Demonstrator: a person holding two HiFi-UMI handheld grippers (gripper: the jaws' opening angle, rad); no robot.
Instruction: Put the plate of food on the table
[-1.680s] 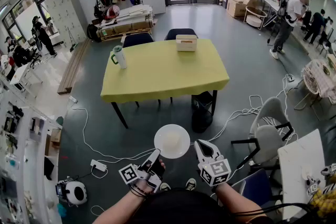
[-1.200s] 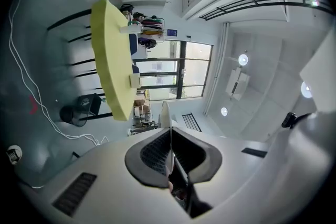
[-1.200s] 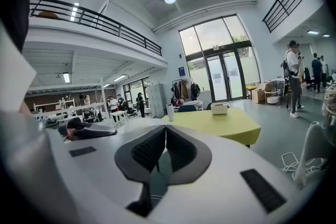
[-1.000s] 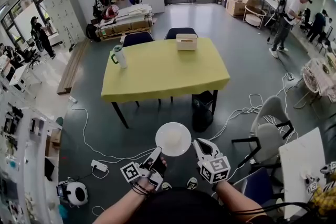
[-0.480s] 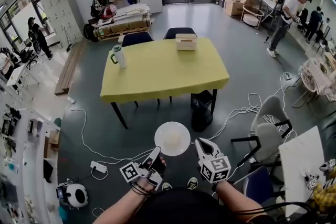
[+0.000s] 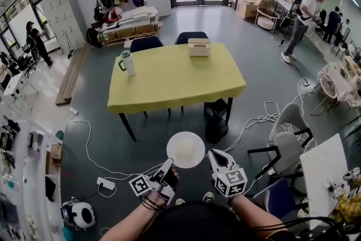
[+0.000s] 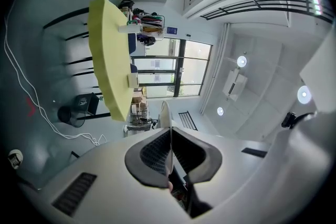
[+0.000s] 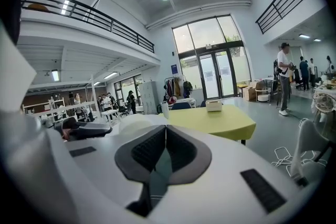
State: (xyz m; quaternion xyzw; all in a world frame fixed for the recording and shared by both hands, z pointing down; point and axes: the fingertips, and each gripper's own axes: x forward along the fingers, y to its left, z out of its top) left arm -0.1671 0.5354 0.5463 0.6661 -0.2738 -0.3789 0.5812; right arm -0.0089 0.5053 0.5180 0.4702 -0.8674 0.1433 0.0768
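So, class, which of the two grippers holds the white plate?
The left gripper: its jaws clamp the plate by its rim. The right gripper is shut on nothing, beside the plate.

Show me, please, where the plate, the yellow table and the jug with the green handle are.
plate [image 6: 185, 149], head view, middle of its white face.
yellow table [image 6: 175, 79], head view, bare middle of its top.
jug [image 6: 129, 63], head view, its white body.

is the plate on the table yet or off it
Off it. The left gripper holds the plate by its rim in the air, short of the table.
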